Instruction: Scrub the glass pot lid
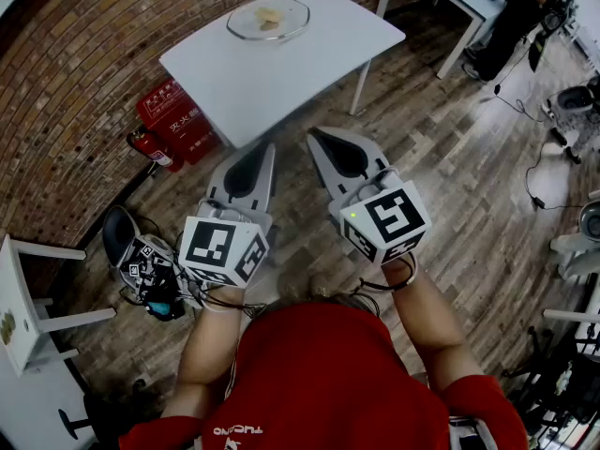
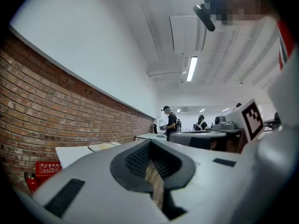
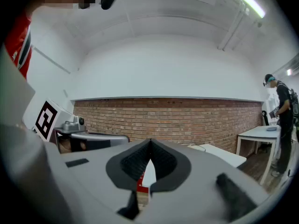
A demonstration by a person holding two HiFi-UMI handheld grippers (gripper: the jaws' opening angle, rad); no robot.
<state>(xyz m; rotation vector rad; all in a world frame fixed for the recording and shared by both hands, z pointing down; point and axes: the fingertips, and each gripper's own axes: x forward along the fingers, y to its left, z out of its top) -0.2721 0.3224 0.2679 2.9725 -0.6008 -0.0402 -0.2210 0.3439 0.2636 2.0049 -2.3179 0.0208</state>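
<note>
I have the left gripper (image 1: 269,148) and the right gripper (image 1: 315,139) held level, side by side in front of my chest, both pointing toward the white surface (image 1: 281,73) ahead; each one's jaws are pressed together with nothing between them, which suits carrying them forward with nothing yet to grasp. The glass pot lid (image 1: 268,19) lies flat near the far edge of that surface, well apart from both grippers; a pale yellowish thing (image 1: 270,15) shows at its middle, perhaps the scrubber, though I cannot tell whether it sits on the lid or under the glass. I judge the scrubbing not yet begun; the next move calls for closing the distance, and for one gripper to steady the lid, since it could slide.
</note>
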